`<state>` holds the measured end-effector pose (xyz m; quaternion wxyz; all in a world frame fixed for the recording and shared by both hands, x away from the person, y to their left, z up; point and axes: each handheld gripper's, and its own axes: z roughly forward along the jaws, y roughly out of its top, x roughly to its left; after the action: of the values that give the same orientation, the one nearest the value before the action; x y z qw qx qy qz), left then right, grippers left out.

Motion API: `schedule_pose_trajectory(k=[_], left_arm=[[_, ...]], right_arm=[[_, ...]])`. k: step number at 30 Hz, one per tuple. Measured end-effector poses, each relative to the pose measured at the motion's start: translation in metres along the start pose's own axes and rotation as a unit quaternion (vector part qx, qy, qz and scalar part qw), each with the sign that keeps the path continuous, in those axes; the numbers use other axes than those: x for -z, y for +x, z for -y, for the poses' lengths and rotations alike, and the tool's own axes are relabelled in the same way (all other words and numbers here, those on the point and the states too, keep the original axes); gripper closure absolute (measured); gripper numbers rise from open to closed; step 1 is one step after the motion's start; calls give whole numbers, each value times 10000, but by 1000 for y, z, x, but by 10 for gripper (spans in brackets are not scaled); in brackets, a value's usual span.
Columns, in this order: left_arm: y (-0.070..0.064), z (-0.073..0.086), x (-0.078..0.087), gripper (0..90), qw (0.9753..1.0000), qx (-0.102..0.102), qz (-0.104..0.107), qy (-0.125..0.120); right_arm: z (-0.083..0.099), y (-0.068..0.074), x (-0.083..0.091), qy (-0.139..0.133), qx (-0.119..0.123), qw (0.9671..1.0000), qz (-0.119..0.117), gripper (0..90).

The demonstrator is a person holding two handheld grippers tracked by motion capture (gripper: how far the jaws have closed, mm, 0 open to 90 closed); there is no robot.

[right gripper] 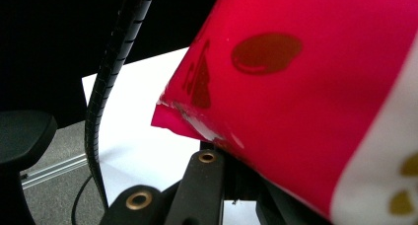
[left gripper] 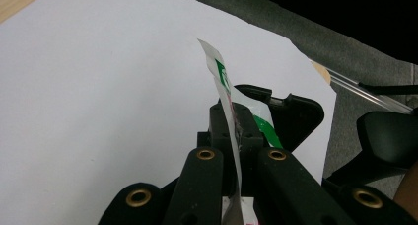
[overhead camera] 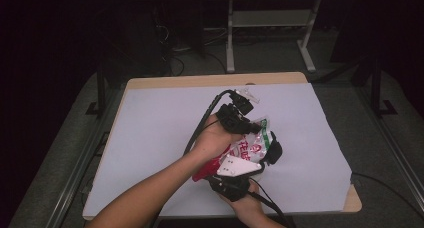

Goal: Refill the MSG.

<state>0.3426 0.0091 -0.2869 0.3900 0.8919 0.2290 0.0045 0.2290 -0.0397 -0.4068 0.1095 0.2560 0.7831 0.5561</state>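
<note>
A snack bag [overhead camera: 250, 147], red at one end and white and green at the other, hangs above the white-covered table [overhead camera: 150, 128] between both grippers. My left gripper [overhead camera: 252, 127] reaches in from the left. In the left gripper view its jaws [left gripper: 235, 121] are shut on the thin white and green edge of the bag [left gripper: 222, 77]. My right gripper [overhead camera: 270, 153] comes up from below with its grey plate [overhead camera: 237, 167] on top. In the right gripper view the red part of the bag [right gripper: 305, 87] covers the gripper [right gripper: 222, 151], whose jaws look shut on the torn red edge.
The white sheet leaves a strip of wooden table [overhead camera: 210, 80] bare along the far edge. A desk frame [overhead camera: 230, 38] and loose cables lie on the dark floor behind. A ribbed black cable [right gripper: 108, 87] runs down the left of the right gripper view.
</note>
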Motion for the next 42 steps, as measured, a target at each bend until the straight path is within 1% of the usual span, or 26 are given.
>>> schedule_pose_trajectory(k=[8,10,12,23,29,31,37,38,40,41,42], left_arm=[[0,0,1,900,10000,-13,-22,27],[0,0,1,900,10000,-60,-8,74],[-1,0,0,900,10000,-20,1,46],[-1,0,-1,900,9999,-53,-19,87],[-2,0,-2,900,10000,3,-35,40],[-1,0,-3,900,9999,-29,-52,82],[-3,-1,-1,900,10000,-30,-53,-6],[-3,-2,-1,900,10000,-71,-59,23],[-4,-2,-2,900,10000,-26,-47,-30],[-4,-2,-2,900,10000,-42,-38,-12],[-5,-2,-3,900,10000,16,-42,-43]], right_arm=[[-1,1,0,-26,-8,10000,-24,900],[-1,1,0,-30,-14,10000,-36,900],[-1,1,0,-38,-26,10000,-39,900],[-1,1,0,-33,-31,10000,-53,900],[-1,0,0,-40,-22,10000,-57,900],[-1,0,0,-25,-30,10000,-69,900],[0,-1,0,-28,-42,10000,-78,900],[0,-1,0,-24,-51,9999,-82,900],[0,0,-1,-26,-56,9999,-107,900],[0,1,-1,-35,-35,9999,-126,900],[0,2,-1,-24,-37,9999,-140,900]])
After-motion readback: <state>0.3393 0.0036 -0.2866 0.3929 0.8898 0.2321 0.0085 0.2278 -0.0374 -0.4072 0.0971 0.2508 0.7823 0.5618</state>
